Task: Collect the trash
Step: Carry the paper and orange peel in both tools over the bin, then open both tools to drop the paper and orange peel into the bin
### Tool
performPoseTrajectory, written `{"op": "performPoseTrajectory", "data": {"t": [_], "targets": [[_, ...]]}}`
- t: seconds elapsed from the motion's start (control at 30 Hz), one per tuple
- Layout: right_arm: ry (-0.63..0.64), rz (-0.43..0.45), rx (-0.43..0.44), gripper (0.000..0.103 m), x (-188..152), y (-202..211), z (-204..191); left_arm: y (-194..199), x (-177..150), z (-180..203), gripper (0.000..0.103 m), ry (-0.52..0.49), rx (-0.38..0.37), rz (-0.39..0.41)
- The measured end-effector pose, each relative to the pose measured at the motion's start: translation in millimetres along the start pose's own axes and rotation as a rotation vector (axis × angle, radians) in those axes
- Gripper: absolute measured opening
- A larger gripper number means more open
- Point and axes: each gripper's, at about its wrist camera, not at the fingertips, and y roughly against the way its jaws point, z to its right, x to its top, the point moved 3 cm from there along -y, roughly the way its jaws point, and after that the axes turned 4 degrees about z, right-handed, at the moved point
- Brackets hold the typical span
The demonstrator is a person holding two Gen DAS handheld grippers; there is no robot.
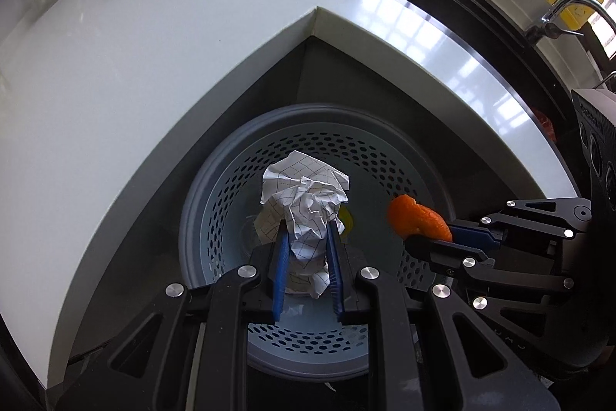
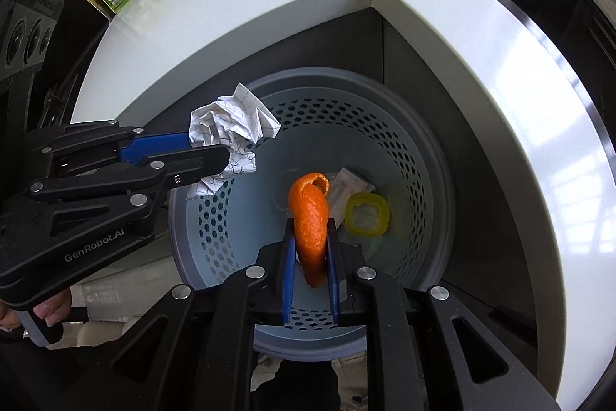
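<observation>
Worktop (image 1: 115, 72) wraps the corner where the perforated bin (image 1: 215, 187) stands below, and both loads are best released only once centred over its mouth, clear of the rim. The left gripper (image 1: 307, 237) is angled steeply down, jaws clamped on crumpled paper (image 1: 308, 195) above the bin. The right gripper (image 2: 311, 237) is pitched likewise, jaws clamped on orange peel (image 2: 310, 214).

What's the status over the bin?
Left hand-held gripper shut on paper wad. Right hand-held gripper shut on orange peel. Both over open bin. Nothing in the way.
</observation>
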Motion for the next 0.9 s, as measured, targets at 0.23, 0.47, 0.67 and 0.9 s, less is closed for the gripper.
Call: {"op": "performPoseTrajectory", "data": {"t": [0.23, 0.47, 0.67, 0.9], "targets": [[-0.015, -0.056, -0.021, 0.014, -6.5, -21.9, 3.4, -23.1, -12.4, -6.3, 0.018, -0.001, -0.029, -0.082], [-0.034, -0.084, -0.031, 0.014, -4.7, -36.1, 4.2, -34.7, -11.9, -5.2, 0.018, -0.021, -0.043, -0.111], [-0.047, -0.103, -0.036, 0.016, -4.1, -44.5, 9.6, -47.0, -12.2, -6.0, 0.019, -0.029, -0.065, -0.145], [-0.059, -0.089, -0.02, 0.047, -3.7, -49.2, 10.9, -54.3, -11.4, -8.1, 0.043, -0.027, -0.062, -0.162]]}}
